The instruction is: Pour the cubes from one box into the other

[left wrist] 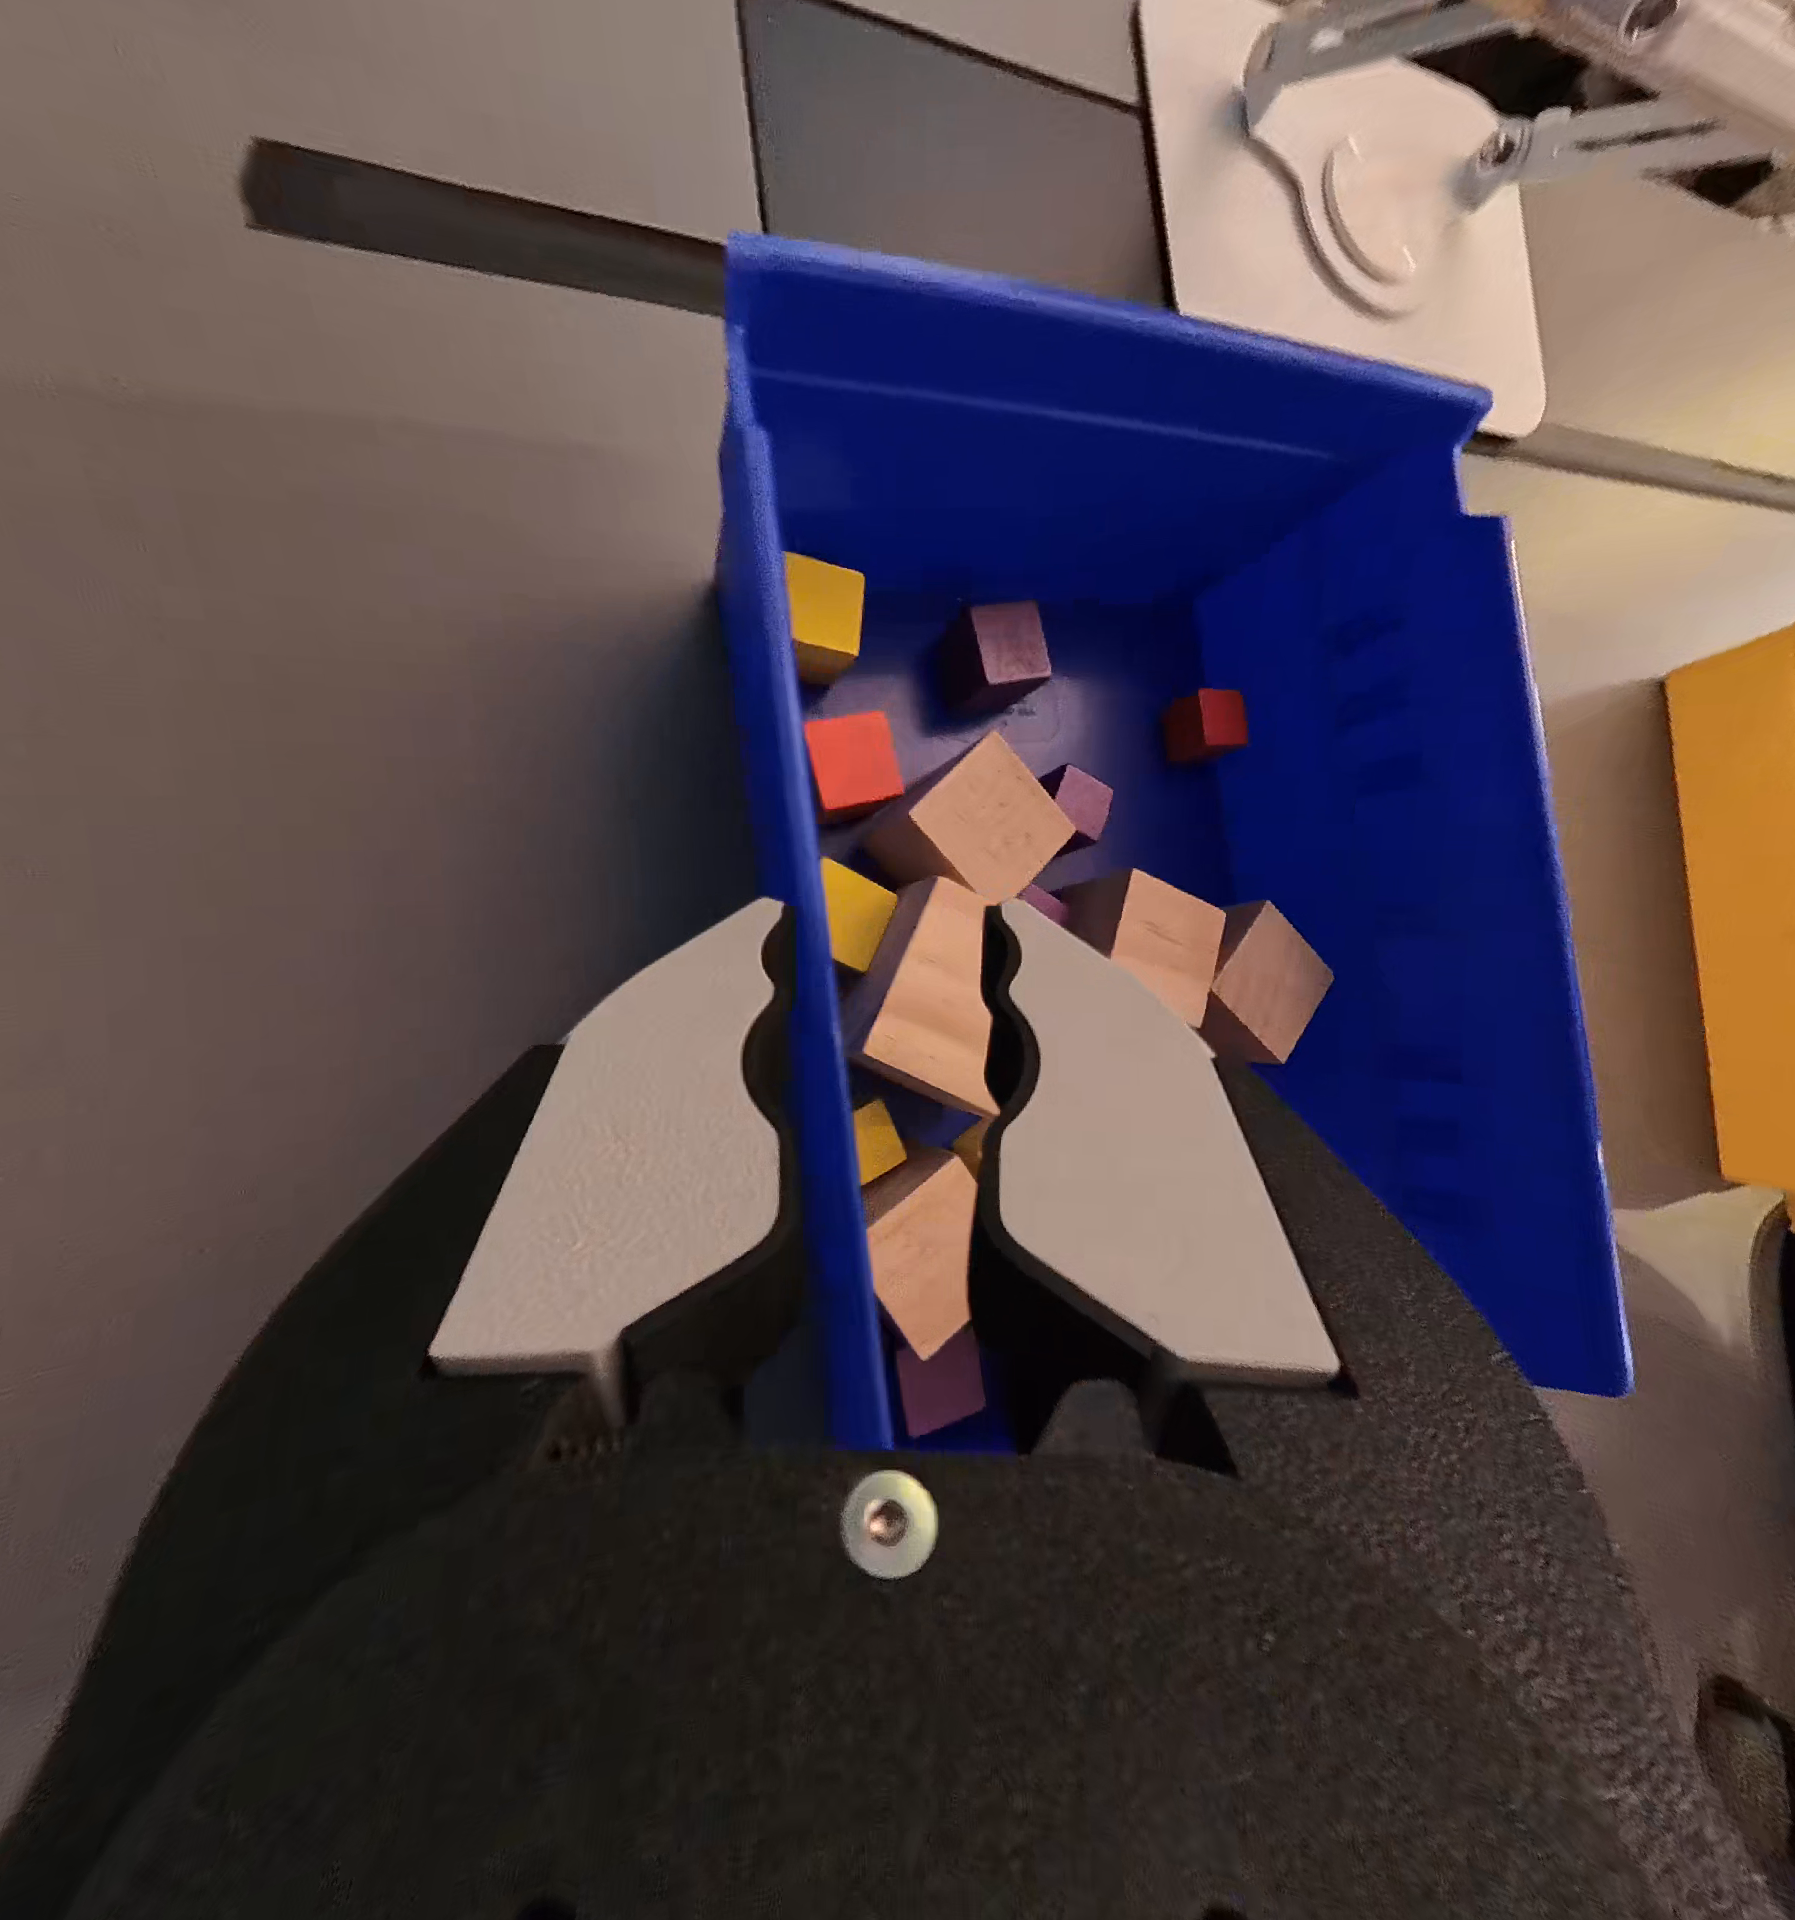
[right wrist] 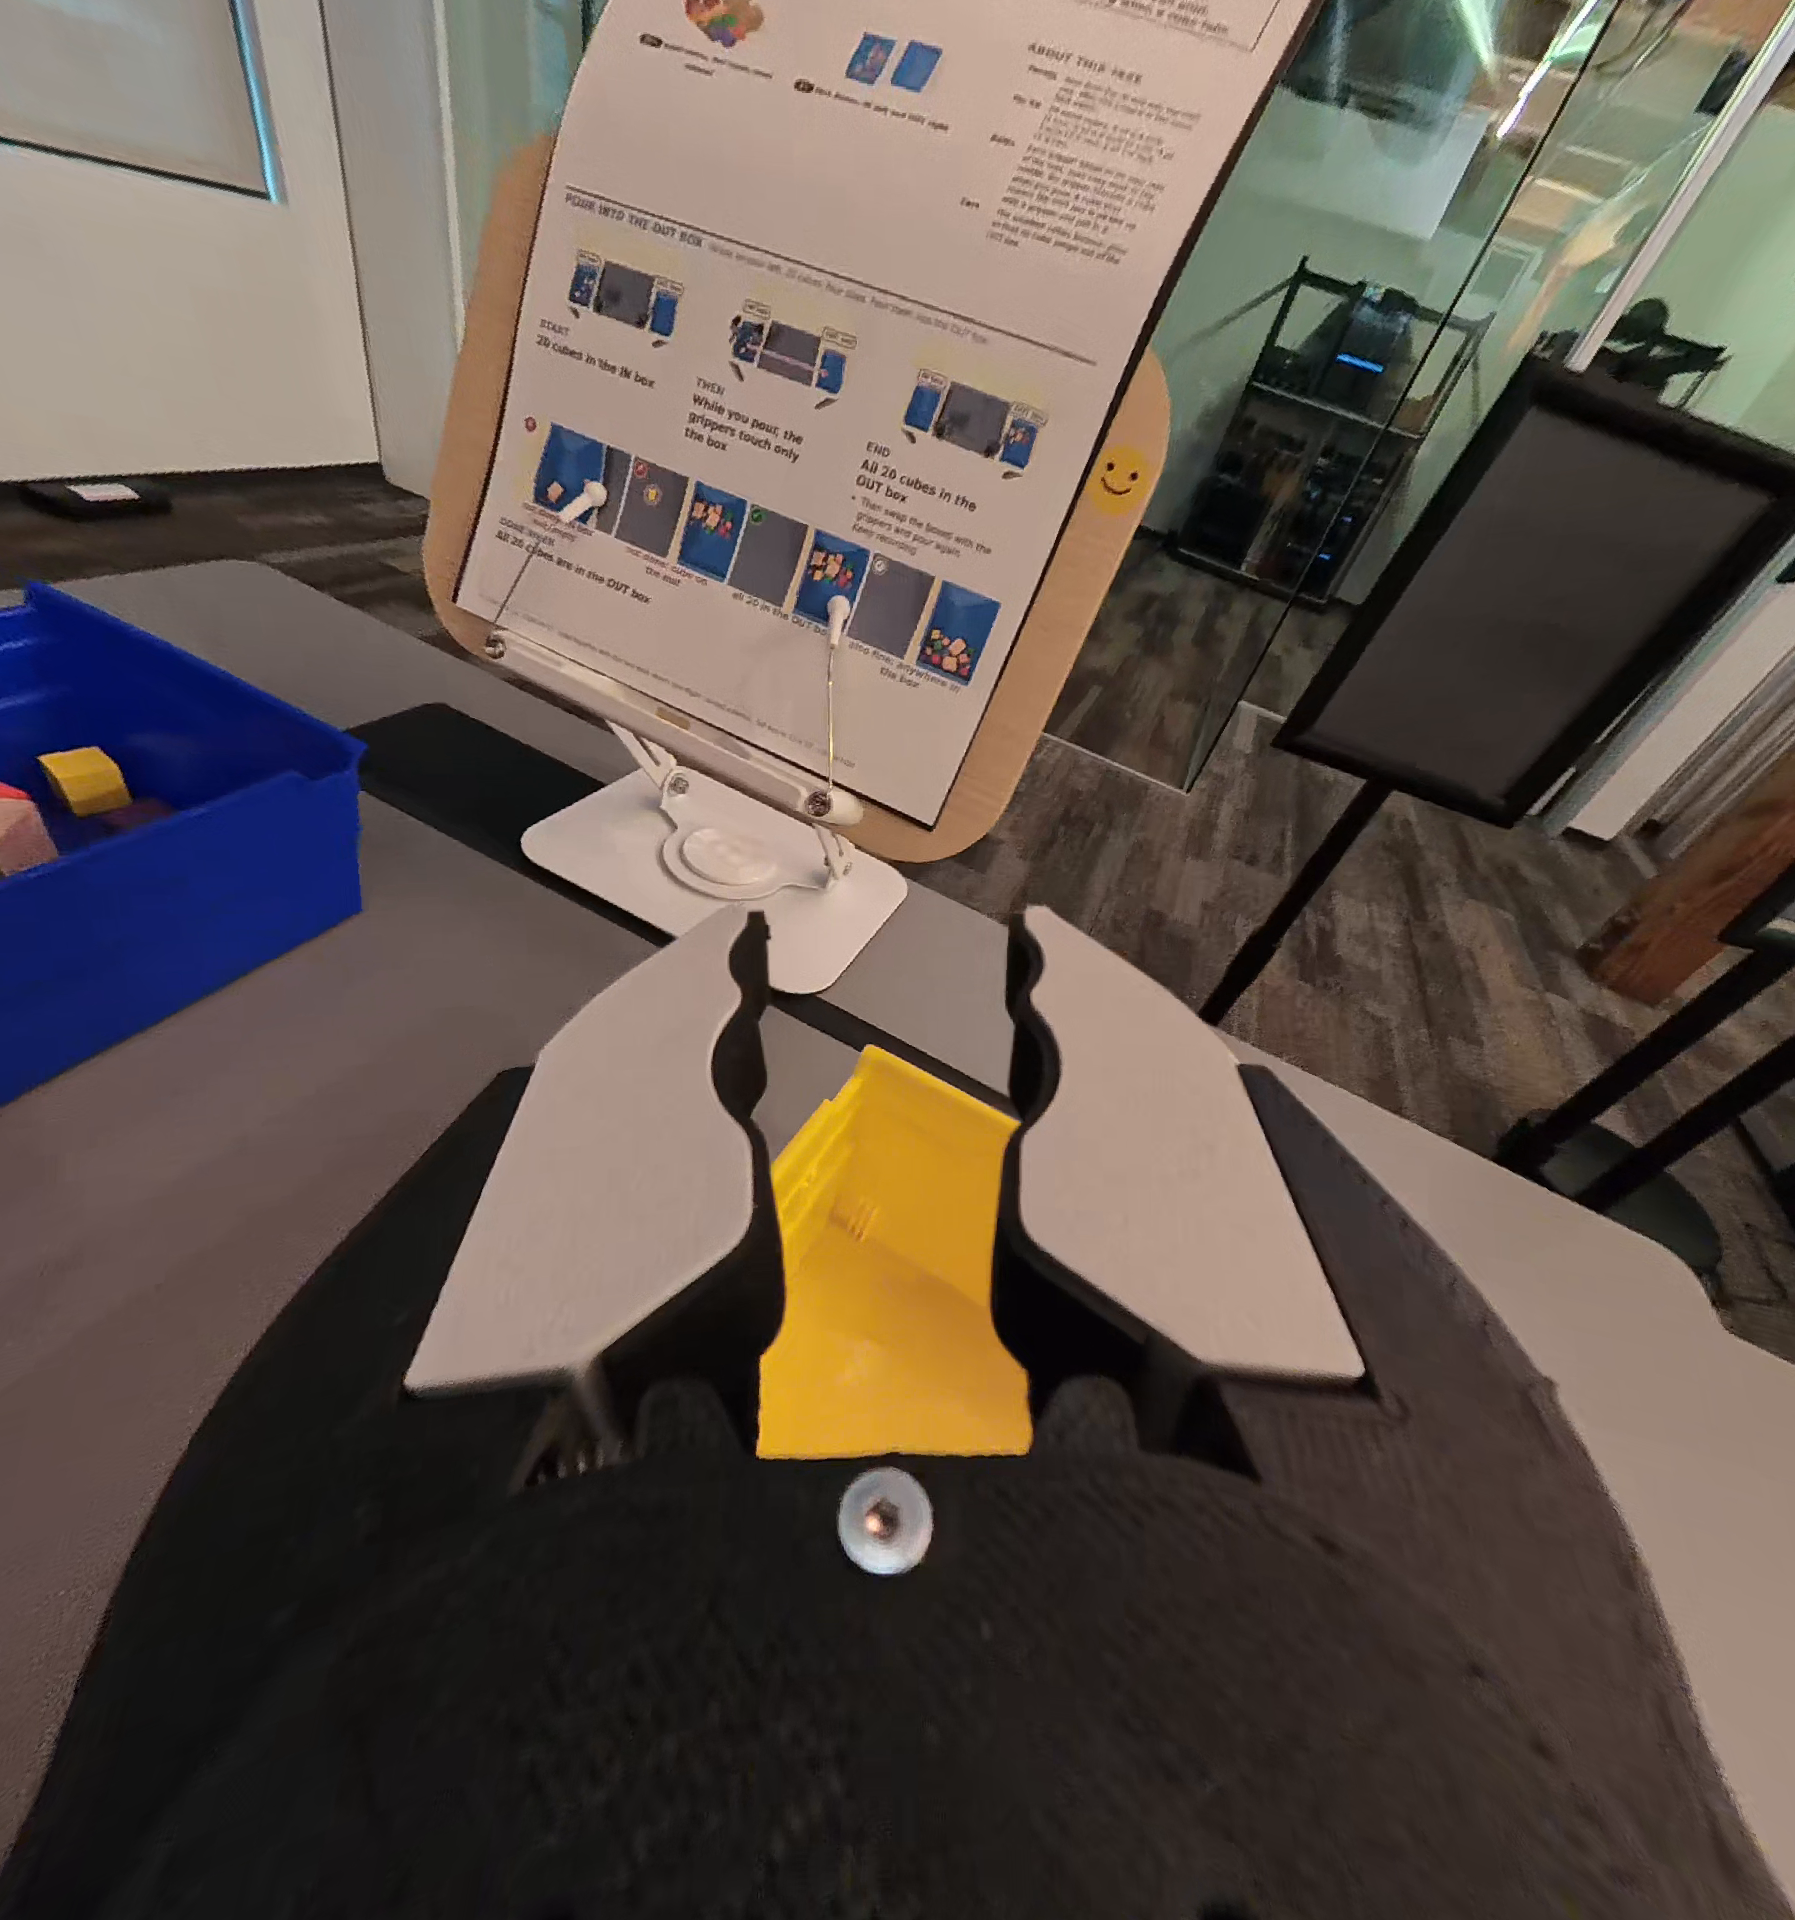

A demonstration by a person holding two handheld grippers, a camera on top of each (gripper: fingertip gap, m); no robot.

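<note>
Many cubes (left wrist: 981, 816) remain in the blue box (left wrist: 1392, 831); its wall is pinched by the left hand-held gripper (left wrist: 888, 920). The right hand-held gripper (right wrist: 888, 935) straddles the yellow box (right wrist: 893, 1247), apparently unclamped; pouring seems unfinished.

An office – ahead of the right gripper (right wrist: 882, 966) stand glass partition walls (right wrist: 1392, 312), a carpeted floor (right wrist: 1392, 935) and a grey table (right wrist: 249, 1091) bearing an instruction sheet (right wrist: 820, 364) on its stand.

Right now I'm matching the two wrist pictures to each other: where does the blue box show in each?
Left wrist view: blue box fills the centre, its near wall between the left gripper fingers.
Right wrist view: at the left edge, on the table.
Shared landmark: the white stand base.
</note>
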